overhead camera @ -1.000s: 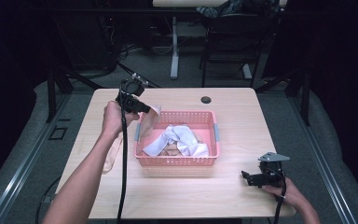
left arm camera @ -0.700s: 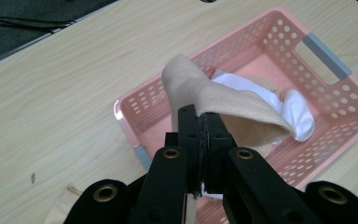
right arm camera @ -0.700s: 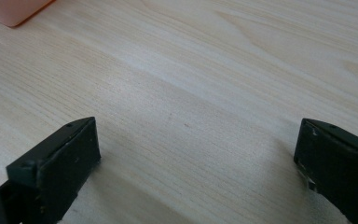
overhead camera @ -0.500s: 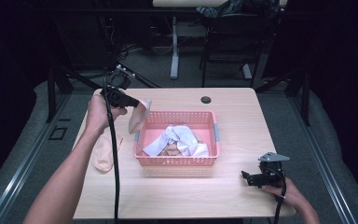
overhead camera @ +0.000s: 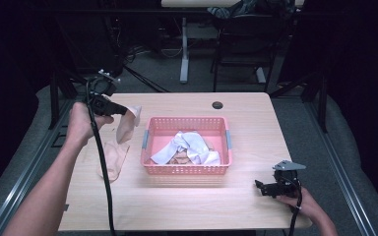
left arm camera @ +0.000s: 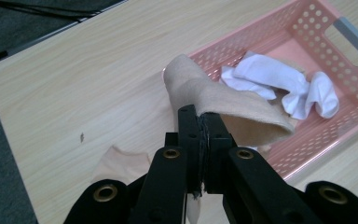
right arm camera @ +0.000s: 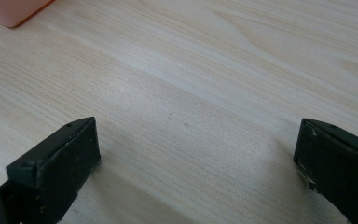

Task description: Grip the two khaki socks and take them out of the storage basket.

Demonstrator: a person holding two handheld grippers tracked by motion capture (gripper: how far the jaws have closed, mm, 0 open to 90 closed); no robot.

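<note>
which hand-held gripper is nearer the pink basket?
Left. The left hand-held gripper hangs just beyond the pink basket at its left end; the right hand-held gripper rests off its near right corner.

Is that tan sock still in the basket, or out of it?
Out. The left gripper pinches the tan sock left of the pink basket, its lower end trailing on the table.

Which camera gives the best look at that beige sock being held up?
The left gripper view: the beige sock sits close, pinched between the shut jaws. The high view shows it small, hanging from the left gripper beside the pink basket.
</note>
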